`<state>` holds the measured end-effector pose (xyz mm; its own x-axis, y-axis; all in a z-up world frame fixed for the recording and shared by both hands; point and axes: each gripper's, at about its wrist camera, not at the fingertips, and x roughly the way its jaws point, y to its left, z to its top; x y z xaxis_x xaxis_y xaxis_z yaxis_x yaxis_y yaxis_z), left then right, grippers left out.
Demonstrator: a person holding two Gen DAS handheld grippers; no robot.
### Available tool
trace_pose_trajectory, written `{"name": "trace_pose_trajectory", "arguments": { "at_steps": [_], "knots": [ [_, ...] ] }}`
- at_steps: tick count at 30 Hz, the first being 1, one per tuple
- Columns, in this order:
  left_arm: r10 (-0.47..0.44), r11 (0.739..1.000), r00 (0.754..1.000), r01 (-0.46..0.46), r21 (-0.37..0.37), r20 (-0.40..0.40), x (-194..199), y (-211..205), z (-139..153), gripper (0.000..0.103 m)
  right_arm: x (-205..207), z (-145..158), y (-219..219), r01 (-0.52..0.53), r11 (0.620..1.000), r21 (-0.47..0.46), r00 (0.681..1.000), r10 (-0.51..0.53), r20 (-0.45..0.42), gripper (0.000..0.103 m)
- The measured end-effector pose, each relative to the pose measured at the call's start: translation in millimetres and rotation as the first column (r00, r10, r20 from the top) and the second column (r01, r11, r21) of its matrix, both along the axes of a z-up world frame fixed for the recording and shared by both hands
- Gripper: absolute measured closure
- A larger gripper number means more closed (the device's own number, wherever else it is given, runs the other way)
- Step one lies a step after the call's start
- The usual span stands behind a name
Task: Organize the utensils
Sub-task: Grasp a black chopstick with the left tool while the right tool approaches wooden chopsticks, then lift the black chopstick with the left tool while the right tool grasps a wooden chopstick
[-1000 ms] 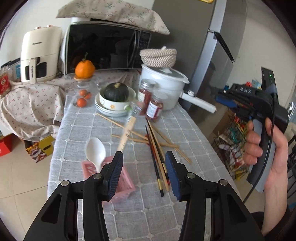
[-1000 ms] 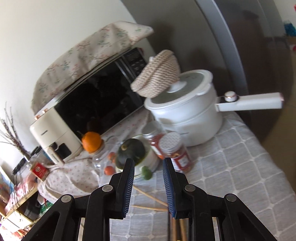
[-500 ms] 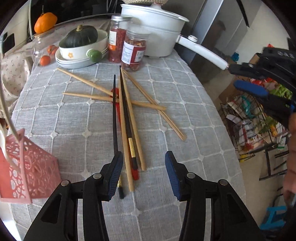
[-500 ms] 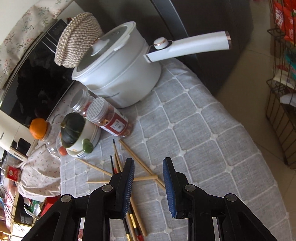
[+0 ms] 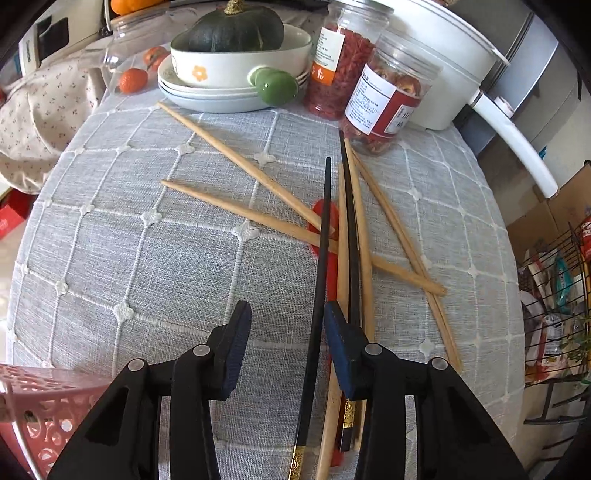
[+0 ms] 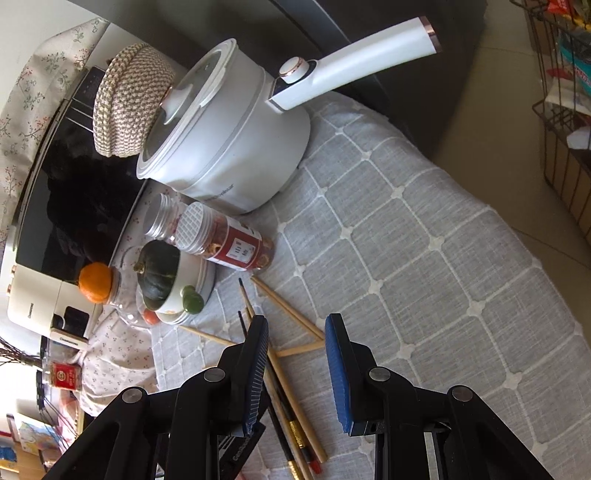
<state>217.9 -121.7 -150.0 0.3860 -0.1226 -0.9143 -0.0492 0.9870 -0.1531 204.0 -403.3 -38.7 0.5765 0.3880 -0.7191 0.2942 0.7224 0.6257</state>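
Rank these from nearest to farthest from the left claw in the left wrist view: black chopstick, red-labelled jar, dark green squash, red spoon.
1. Black chopstick: between the closing fingers of the left claw, not yet pinched.
2. Red spoon: just ahead, under the crossed chopsticks.
3. Red-labelled jar: farther, ahead to the right.
4. Dark green squash: farthest, in the white bowl at the back.

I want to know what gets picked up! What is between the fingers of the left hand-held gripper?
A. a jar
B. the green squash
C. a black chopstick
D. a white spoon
C: in the left wrist view a black chopstick runs between the fingers of the closing left hand-held gripper, beside the right finger; the squash and jar sit far back.
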Motion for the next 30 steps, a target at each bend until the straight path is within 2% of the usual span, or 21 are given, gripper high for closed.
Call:
{"name": "trace_pose_trajectory", "arguments": {
  "at_steps": [3, 4, 5, 6, 8, 9, 10, 12, 17, 22, 25, 28, 30],
  "knots": [
    [-0.028, 0.999, 1.0, 0.028, 0.033, 0.004, 6.0, -6.3, -0.2, 0.068, -0.4, -1.2, -0.2, -0.002, 1.0, 0.008, 1.0, 0.002, -0.002, 0.074],
    [-0.038, 0.998, 0.999, 0.038, 0.054, -0.003, 9.6, -8.8, 0.4, 0.072, -0.5, -1.4, -0.4, -0.001, 1.0, 0.007, 1.0, 0.001, -0.004, 0.074],
    [-0.045, 0.996, 0.999, 0.047, 0.071, -0.025, 13.9, -11.1, -1.4, 0.082, -0.6, -1.8, -0.5, -0.001, 1.0, 0.006, 1.0, 0.001, -0.006, 0.074],
    [-0.054, 0.995, 0.997, 0.059, 0.083, -0.056, 19.1, -13.6, -4.8, 0.086, -0.3, -2.2, -0.3, -0.003, 1.0, 0.005, 1.0, 0.003, -0.007, 0.074],
    [-0.088, 0.986, 0.994, 0.096, 0.133, -0.069, 25.7, -20.9, -5.2, 0.086, 0.3, -3.4, 0.3, -0.009, 1.0, 0.001, 1.0, 0.009, -0.009, 0.074],
    [-0.113, 0.978, 0.991, 0.123, 0.166, -0.069, 26.5, -26.6, -5.1, 0.094, 0.8, -4.2, 1.0, -0.013, 1.0, -0.002, 1.0, 0.013, -0.012, 0.074],
    [-0.132, 0.974, 0.988, 0.143, 0.176, -0.076, 26.2, -30.7, -4.7, 0.097, 2.1, -5.3, 2.0, -0.02, 1.0, -0.004, 1.0, 0.02, -0.015, 0.074],
    [-0.131, 0.981, 0.989, 0.14, 0.135, -0.074, 20.8, -30.3, -0.7, 0.098, 4.9, -8.1, 5.3, -0.044, 0.999, -0.014, 0.999, 0.044, -0.018, 0.074],
    [-0.192, 0.981, 0.979, 0.189, 0.046, 0.074, -28.0, -27.4, 39.9, 0.097, 10.4, -20.9, 11.9, -0.085, 0.996, -0.038, 0.995, 0.082, -0.065, 0.074],
    [-0.275, 0.96, 0.936, 0.278, 0.016, 0.219, -93.4, -16.0, 74.3, 0.097, 17.8, -26.9, 25.0, -0.124, 0.986, -0.111, 0.99, 0.114, -0.088, 0.074],
    [-0.31, 0.945, 0.896, 0.327, -0.001, 0.317, -124.8, -1.1, 89.8, 0.098, 23.4, -37.1, 40.4, -0.182, 0.976, -0.118, 0.98, 0.17, -0.108, 0.074],
    [-0.332, 0.923, 0.863, 0.38, -0.057, 0.381, -149.0, 17.0, 92.3, 0.097, 31.5, -52.2, 63.9, -0.27, 0.956, -0.118, 0.958, 0.254, -0.133, 0.074],
    [-0.323, 0.923, 0.847, 0.381, -0.058, 0.422, -159.2, 27.6, 93.9, 0.098, 37.0, -64.2, 82.1, -0.333, 0.936, -0.113, 0.938, 0.317, -0.141, 0.074]
  ]
}}
